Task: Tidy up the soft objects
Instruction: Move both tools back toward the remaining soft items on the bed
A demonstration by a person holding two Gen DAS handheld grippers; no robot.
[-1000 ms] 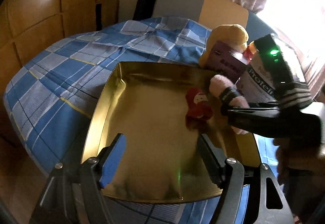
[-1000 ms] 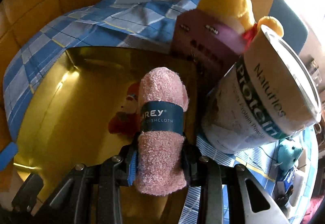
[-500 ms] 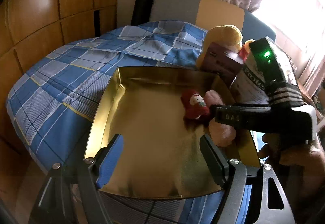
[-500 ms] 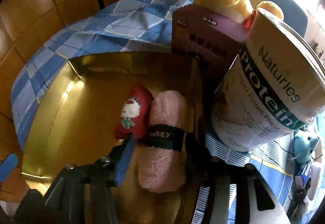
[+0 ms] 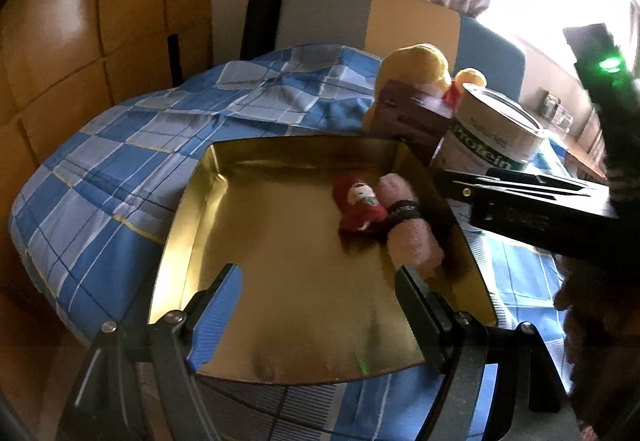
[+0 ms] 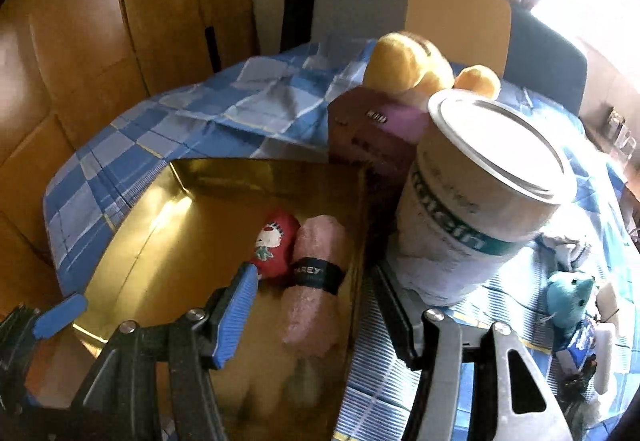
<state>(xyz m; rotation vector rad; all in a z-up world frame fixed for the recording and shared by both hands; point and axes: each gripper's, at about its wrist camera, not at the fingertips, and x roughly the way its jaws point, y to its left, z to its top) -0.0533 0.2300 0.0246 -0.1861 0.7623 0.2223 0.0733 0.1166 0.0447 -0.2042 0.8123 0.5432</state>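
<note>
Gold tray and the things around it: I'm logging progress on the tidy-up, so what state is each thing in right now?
Gold tray: on the checked cloth, holding two soft things.
Pink dishcloth roll: released, lying in the tray beside the red plush.
Red plush: lying in the tray.
Protein can: upright, lid on, outside the tray.
Yellow plush: behind the purple box, not in the tray.
Blue plush: on the cloth, outside the tray.
Right gripper: open, jaws just opened.
Left gripper: open, empty.

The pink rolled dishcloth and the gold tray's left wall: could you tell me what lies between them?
The small red plush beside the dishcloth, then bare tray floor, in both wrist views.
</note>
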